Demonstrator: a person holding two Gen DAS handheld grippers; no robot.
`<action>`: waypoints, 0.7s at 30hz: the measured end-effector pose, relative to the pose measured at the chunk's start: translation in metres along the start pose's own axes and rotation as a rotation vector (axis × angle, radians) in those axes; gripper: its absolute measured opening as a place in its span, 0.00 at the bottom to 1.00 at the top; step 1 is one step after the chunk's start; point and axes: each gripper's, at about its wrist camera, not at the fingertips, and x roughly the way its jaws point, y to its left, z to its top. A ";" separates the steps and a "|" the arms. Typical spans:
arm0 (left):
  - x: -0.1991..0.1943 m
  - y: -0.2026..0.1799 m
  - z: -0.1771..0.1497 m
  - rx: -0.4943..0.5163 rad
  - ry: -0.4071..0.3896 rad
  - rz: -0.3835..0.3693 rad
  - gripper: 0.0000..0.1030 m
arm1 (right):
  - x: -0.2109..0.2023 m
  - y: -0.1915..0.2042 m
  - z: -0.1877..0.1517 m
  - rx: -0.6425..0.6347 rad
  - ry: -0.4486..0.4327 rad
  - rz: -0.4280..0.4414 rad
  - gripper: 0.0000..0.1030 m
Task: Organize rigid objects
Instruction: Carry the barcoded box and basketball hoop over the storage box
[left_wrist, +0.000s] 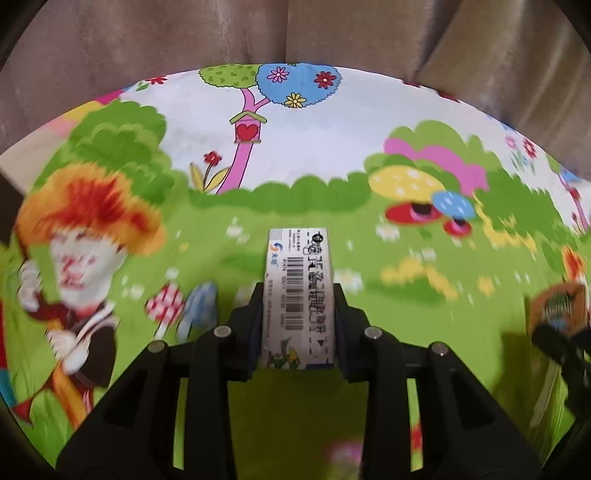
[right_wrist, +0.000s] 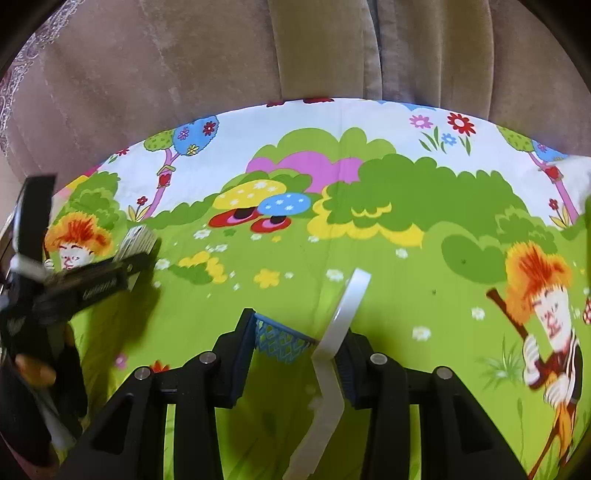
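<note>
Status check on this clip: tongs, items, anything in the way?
Left tongs shut on white barcoded box. Right tongs shut on blue mesh basket by its white handle. Cartoon-print cloth ahead, nothing blocking.

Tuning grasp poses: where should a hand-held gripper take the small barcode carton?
Across the long narrow sides of the barcode carton, near its rear end, approaching lengthwise from behind. Those flat parallel faces suit the pads; the left hand-held gripper already clamps it this way.

Open cloth (right_wrist: 369, 258) ahead; curtain (right_wrist: 184, 74) beyond.
</note>
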 end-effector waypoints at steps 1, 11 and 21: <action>-0.005 0.001 -0.004 0.010 -0.004 0.000 0.36 | -0.003 0.002 -0.003 -0.001 0.000 -0.002 0.40; -0.065 0.015 -0.078 0.048 -0.017 -0.028 0.36 | -0.036 0.029 -0.039 -0.006 -0.003 -0.019 0.40; -0.101 0.024 -0.126 0.039 -0.009 -0.057 0.36 | -0.049 0.076 -0.075 -0.084 0.029 0.005 0.40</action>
